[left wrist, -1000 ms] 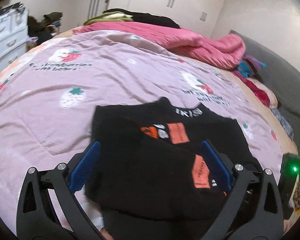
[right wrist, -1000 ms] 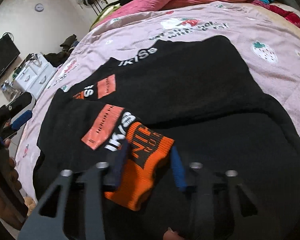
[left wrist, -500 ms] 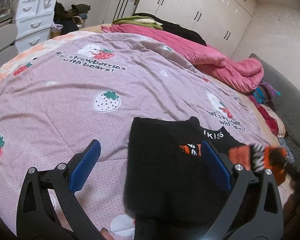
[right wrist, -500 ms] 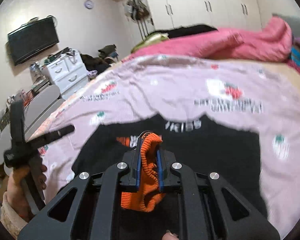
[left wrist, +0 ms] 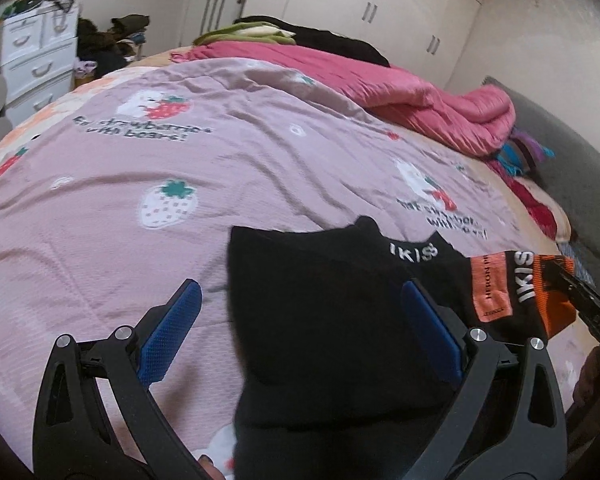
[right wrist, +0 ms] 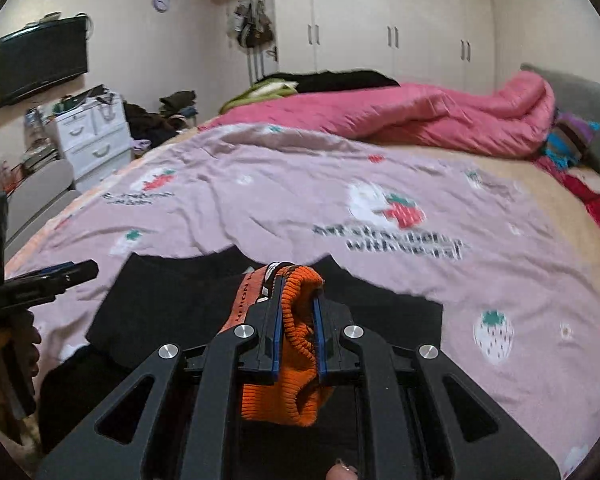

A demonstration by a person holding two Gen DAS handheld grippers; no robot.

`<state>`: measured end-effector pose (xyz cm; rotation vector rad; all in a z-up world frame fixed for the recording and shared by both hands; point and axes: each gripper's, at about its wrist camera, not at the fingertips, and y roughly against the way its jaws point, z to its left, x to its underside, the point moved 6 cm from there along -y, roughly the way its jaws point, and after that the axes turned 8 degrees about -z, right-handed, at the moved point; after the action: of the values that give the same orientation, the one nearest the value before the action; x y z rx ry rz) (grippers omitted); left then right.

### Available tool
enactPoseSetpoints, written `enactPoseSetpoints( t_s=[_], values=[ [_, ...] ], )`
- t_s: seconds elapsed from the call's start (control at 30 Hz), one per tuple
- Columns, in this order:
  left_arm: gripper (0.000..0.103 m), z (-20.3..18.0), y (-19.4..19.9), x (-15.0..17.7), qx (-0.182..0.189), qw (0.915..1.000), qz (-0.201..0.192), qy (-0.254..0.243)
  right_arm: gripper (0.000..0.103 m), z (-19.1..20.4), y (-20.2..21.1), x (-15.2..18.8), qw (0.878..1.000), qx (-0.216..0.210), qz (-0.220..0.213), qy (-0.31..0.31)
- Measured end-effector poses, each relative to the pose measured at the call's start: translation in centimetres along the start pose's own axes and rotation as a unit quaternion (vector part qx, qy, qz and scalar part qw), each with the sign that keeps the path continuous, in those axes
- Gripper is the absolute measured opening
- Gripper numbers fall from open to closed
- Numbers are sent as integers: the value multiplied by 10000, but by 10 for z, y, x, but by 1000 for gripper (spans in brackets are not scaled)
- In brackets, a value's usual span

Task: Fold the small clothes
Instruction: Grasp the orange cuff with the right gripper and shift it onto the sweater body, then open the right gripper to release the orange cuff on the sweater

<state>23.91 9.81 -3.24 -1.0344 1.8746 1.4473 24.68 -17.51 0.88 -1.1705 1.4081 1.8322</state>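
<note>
A black sweater [left wrist: 320, 312] with white lettering and orange patches lies on the pink strawberry bedspread [left wrist: 180, 152]. My right gripper [right wrist: 297, 300] is shut on the sweater's orange cuff [right wrist: 296, 352] and holds the sleeve lifted over the sweater's body [right wrist: 160, 300]. The cuff also shows in the left wrist view [left wrist: 548, 292], at the right. My left gripper [left wrist: 300, 312] is open and empty, hovering over the sweater's left part with its blue pads [left wrist: 172, 328] wide apart.
A pink quilt [right wrist: 400, 116] is bunched at the far side of the bed, with colourful clothes [right wrist: 572, 140] at the right. White drawers [right wrist: 92, 136], a wall TV [right wrist: 40, 60] and white wardrobes [right wrist: 380, 20] surround the bed.
My right gripper closed on the orange cuff and lifted the sleeve up and across the sweater. My left gripper stayed open and drew back to the sweater's left.
</note>
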Motion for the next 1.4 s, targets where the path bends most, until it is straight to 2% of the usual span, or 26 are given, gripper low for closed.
enactPoseSetpoints(
  t_s=[0.47, 0.77, 0.93, 1.03, 1.4],
  values=[
    [89, -34, -17, 20, 269, 9984, 287, -408, 13, -22, -10, 40, 9978, 183, 442, -459],
    [89, -43, -21, 27, 322, 9973, 377, -539, 16, -28, -14, 51, 9964, 312, 597, -524],
    [89, -46, -22, 29, 341, 9970, 405, -572, 16, -31, -11, 49, 9965, 474, 528, -443],
    [89, -47, -22, 30, 356, 9968, 423, -584, 22, -30, -8, 47, 9967, 449, 489, -459],
    [89, -55, -24, 37, 533, 9953, 560, -588, 30, -10, -8, 52, 9977, 255, 573, -246]
  ],
)
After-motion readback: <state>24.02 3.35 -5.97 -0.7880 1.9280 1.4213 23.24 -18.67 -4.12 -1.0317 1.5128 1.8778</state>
